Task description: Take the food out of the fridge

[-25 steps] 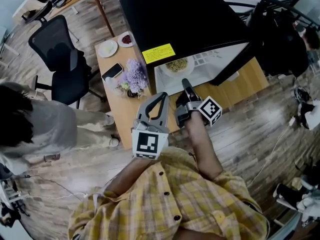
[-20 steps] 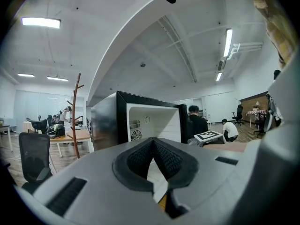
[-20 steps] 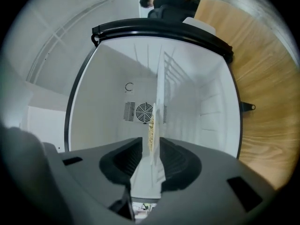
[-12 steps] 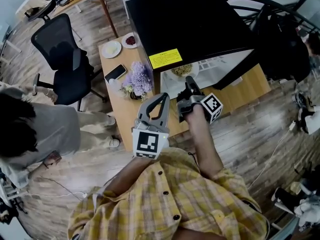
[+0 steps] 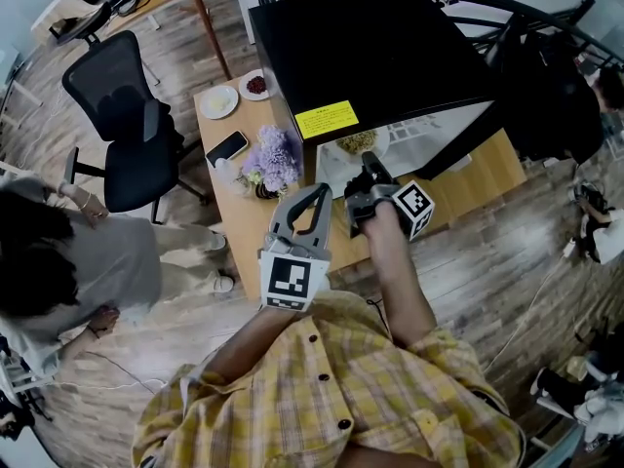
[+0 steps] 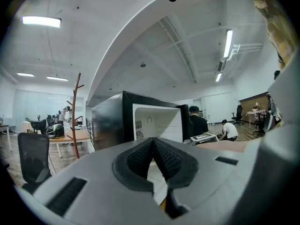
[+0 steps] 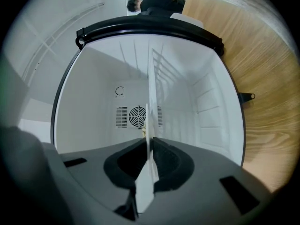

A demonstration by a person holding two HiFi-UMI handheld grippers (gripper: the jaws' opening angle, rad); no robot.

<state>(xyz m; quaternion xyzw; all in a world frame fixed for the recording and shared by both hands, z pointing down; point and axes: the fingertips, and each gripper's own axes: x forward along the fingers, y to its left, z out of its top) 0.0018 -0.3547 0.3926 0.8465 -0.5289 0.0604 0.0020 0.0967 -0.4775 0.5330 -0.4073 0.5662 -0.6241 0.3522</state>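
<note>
My right gripper (image 7: 149, 142) was closing on the plate (image 7: 150, 97) rim, and edge-on the food (image 5: 357, 140) barely showed. My left gripper (image 6: 153, 146) was clenched, empty.

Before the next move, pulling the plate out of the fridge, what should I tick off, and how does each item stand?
1. Fridge open toward the person: ok.
2. Right gripper on the plate: ok; its jaws are closing with the white rim between the pads.
3. Food lying on the plate: ok, seen in the head view.
4. Plate held level: cannot tell.
5. Left gripper free: ok; jaws together, nothing between them, held back from the fridge.
6. Bare desk in front for setting down: ok, beside the purple flowers.
</note>
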